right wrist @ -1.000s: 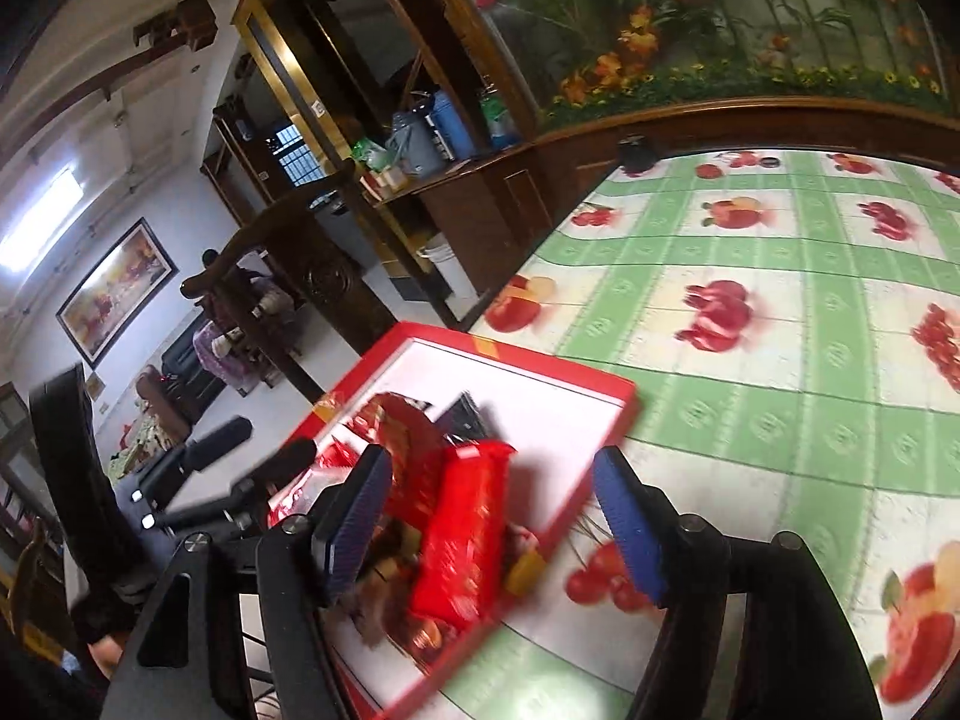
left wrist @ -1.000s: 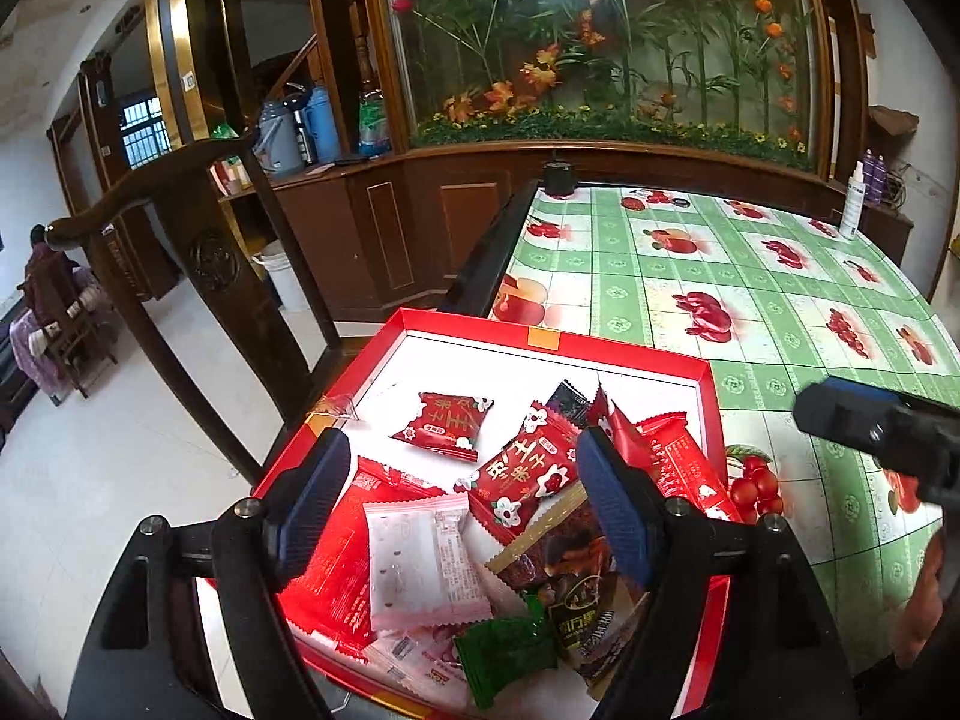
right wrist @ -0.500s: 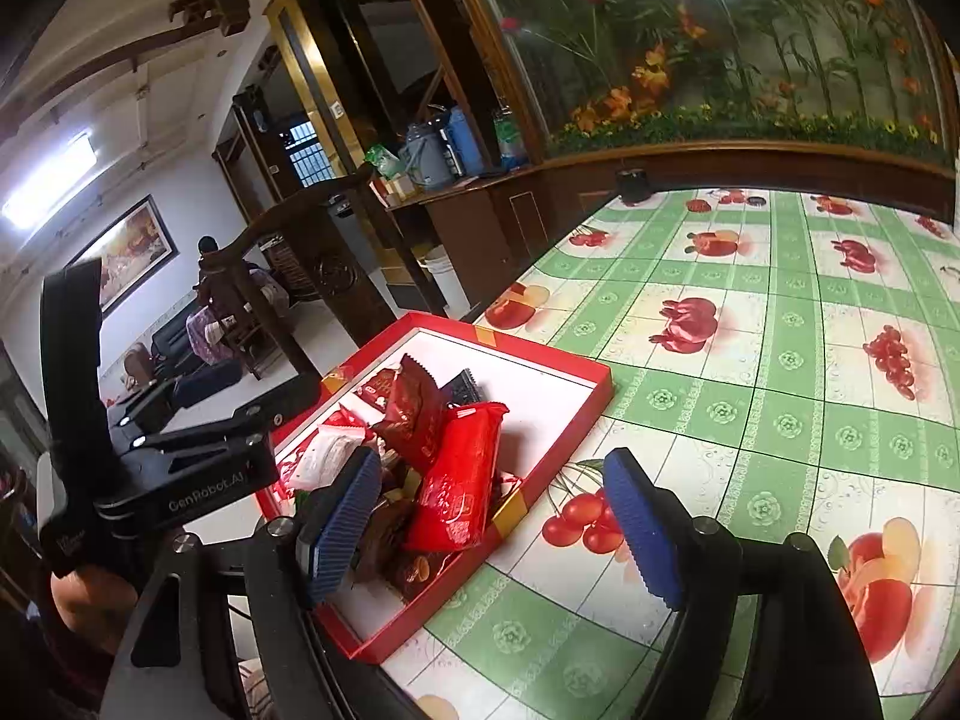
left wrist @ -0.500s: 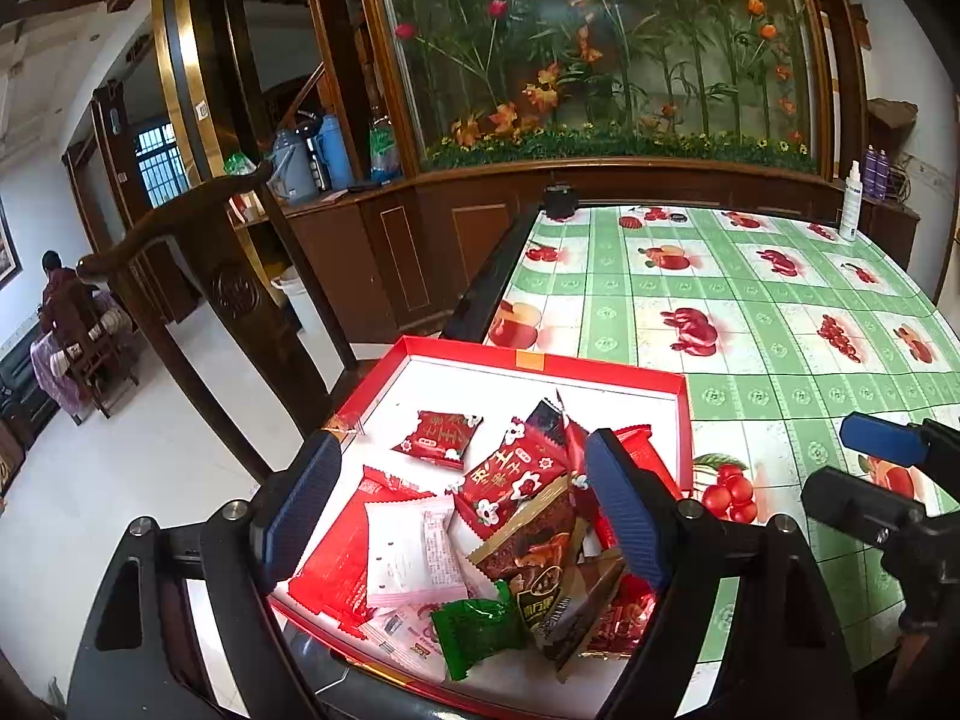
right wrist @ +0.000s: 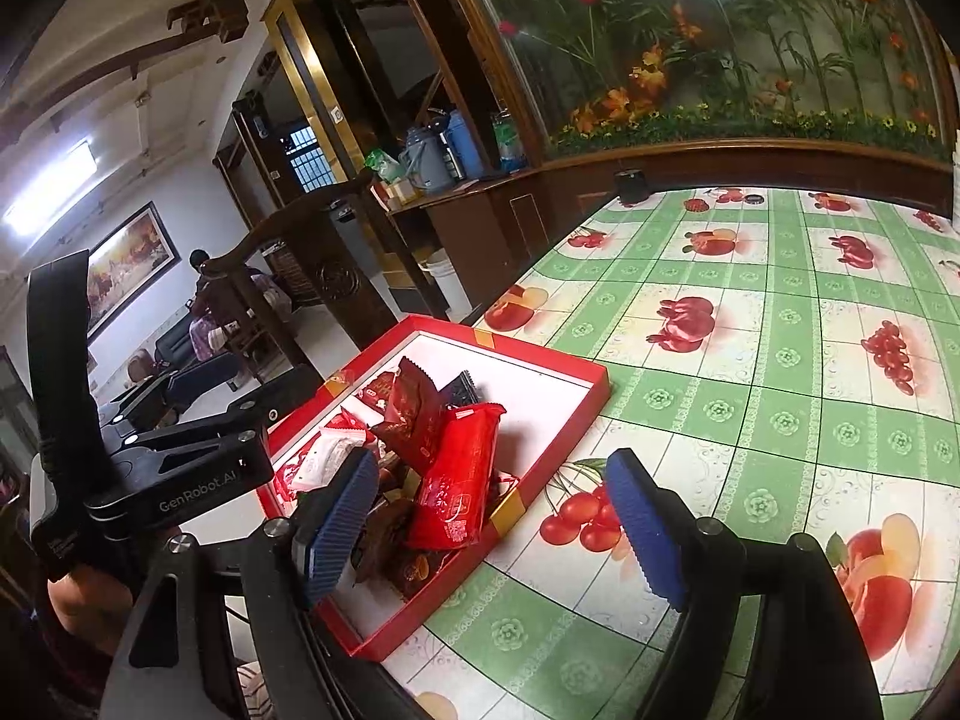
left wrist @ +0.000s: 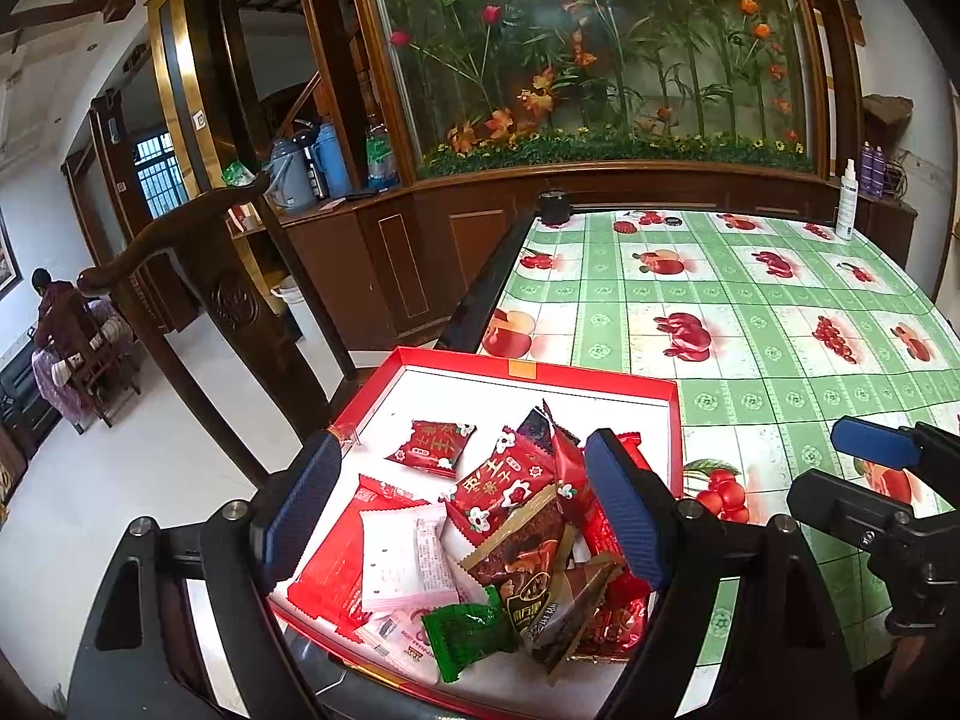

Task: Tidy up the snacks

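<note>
1. Right now the snacks (left wrist: 516,534) lie in a heap at the near end of the red box (left wrist: 534,365) on the green table (left wrist: 750,324).
2. The left gripper (left wrist: 462,516) hangs above the heap with its jaws apart and nothing in them.
3. The right gripper (right wrist: 492,522) is wide too and holds nothing; it sits over the box's near corner.
4. To do this well, pick one top packet, like the long red pack (right wrist: 459,474).
5. Squeeze gently so the wrapper does not slip.
6. Try not to bump the other gripper.
</note>
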Demonstrator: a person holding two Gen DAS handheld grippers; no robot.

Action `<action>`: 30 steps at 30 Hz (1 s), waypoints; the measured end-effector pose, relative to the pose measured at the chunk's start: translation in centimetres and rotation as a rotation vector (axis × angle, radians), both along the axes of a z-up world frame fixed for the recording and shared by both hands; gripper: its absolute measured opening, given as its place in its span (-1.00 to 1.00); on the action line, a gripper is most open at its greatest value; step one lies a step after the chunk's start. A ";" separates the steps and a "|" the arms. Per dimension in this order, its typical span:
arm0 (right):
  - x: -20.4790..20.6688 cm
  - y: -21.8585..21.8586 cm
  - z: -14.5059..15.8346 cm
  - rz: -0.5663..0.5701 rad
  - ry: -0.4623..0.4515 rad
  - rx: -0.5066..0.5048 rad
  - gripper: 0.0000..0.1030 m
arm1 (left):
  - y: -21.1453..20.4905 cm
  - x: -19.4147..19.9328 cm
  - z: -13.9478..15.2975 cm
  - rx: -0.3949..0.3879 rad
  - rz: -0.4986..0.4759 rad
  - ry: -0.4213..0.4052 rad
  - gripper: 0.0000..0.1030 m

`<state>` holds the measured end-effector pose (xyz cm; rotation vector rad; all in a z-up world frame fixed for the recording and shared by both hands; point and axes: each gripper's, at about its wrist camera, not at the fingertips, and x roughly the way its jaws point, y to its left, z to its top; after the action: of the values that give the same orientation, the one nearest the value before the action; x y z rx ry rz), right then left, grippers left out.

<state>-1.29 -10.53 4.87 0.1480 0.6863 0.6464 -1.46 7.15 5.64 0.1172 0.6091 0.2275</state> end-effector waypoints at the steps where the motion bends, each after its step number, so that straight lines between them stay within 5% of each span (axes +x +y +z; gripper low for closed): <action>1: 0.0 0.0 0.0 0.000 0.001 0.000 0.55 | 0.0 0.0 0.0 0.000 0.001 0.000 0.63; 30: -0.2 0.8 0.1 0.017 -0.003 -0.019 0.55 | 0.3 0.2 -0.3 -0.007 0.005 -0.004 0.63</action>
<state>-1.45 -9.69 4.97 0.1235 0.6912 0.6563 -1.23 7.50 5.32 0.1088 0.6066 0.2300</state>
